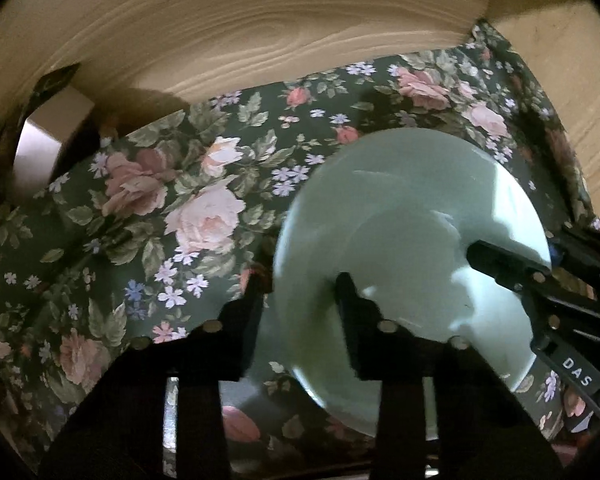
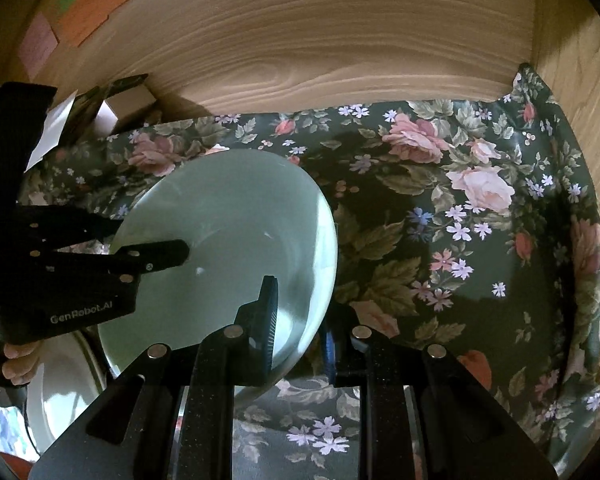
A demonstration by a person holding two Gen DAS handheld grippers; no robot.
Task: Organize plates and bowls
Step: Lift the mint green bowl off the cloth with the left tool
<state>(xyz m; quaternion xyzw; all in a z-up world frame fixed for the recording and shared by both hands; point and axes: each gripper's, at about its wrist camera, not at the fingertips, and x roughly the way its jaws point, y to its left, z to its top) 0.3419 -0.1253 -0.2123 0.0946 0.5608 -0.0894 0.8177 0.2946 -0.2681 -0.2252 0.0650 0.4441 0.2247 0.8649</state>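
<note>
Pale green round glazed plate (image 1: pixel 400 200) sits inside a light wooden compartment, over a dark green sheet liner printed with pink roses (image 1: pixel 160 200). It is tilted, not lying flat. Whether its lower edge touches the liner cannot be told.

Left gripper (image 1: pixel 300 296), black, two-fingered: clamped on the plate's rim. In the left wrist view one finger lies against the plate's face and the other sits at the outer edge of the rim. The right wrist view confirms this from the side, with one finger (image 2: pixel 172 256) laid across the upper face and the other passing behind the rim.

Right gripper (image 2: pixel 300 332), black, two-fingered: clenched on the opposite part of the rim. One finger is over the plate's face and the other, carrying a blue pad, is behind it. It enters the left wrist view from the right edge.

A person's hand (image 2: pixel 16 364) holds the left gripper's body at the lower left of the right wrist view.

Wooden back wall (image 1: pixel 220 20) with strong grain stands behind the liner, well apart from the plate.

Small pale box (image 1: pixel 48 136) stands at the left end against the back wall.

Second white round plate (image 2: pixel 60 392) shows partly at the lower left, below the left gripper.

Orange, green and pink paper notes (image 2: pixel 100 4) lie flat on the wood at upper left; the writing is unreadable.
</note>
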